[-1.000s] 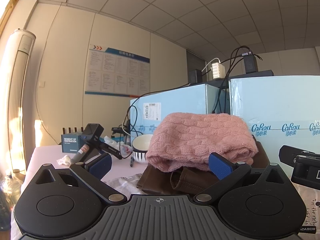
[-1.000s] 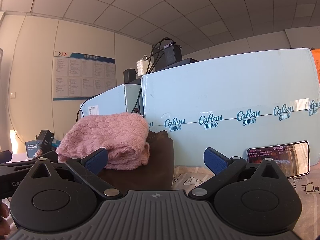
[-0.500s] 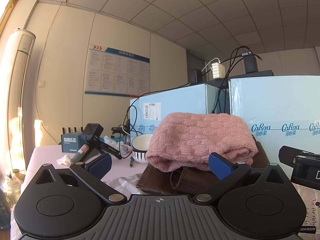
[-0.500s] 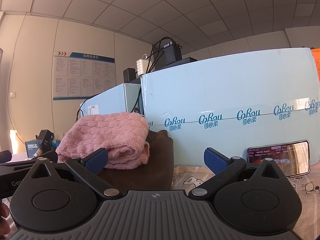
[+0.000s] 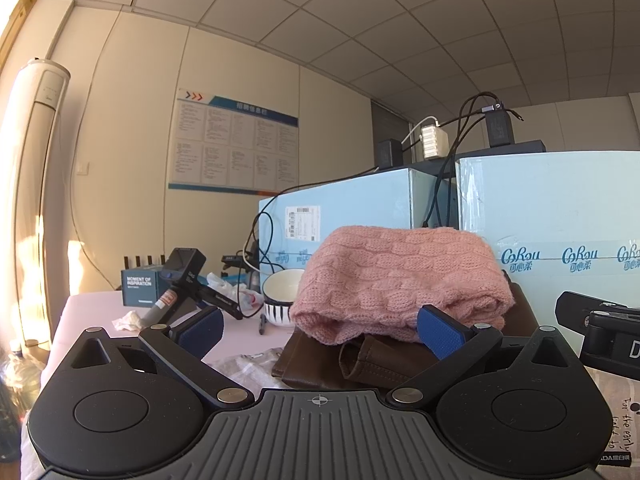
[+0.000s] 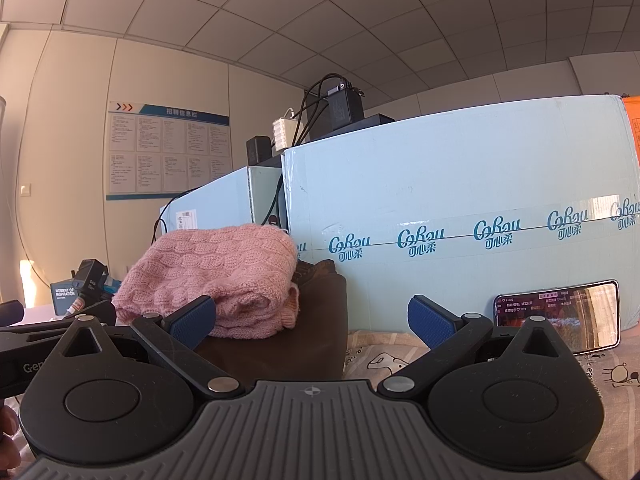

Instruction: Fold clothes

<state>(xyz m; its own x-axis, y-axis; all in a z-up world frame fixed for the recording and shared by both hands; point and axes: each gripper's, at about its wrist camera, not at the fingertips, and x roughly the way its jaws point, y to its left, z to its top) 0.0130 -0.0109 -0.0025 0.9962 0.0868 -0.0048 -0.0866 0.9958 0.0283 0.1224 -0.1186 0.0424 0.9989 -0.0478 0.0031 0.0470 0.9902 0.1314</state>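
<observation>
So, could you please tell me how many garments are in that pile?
2 visible: a pink knitted sweater on top and a brown garment beneath it; more could be hidden underneath.

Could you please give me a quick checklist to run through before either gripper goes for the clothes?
1. Left gripper open and empty: ok, jaws spread wide.
2. Right gripper open and empty: ok, jaws spread wide.
3. Pink sweater reachable: ok, it lies folded on top of the brown garment, with nothing on it.
4. Brown garment free to lift: not ok, the sweater rests on it.
5. Phone clear of the work area: cannot tell; it leans against the blue box, to the right of the pile.
6. Bowl clear of the pile: cannot tell; it looks close behind the sweater's left edge.
</observation>
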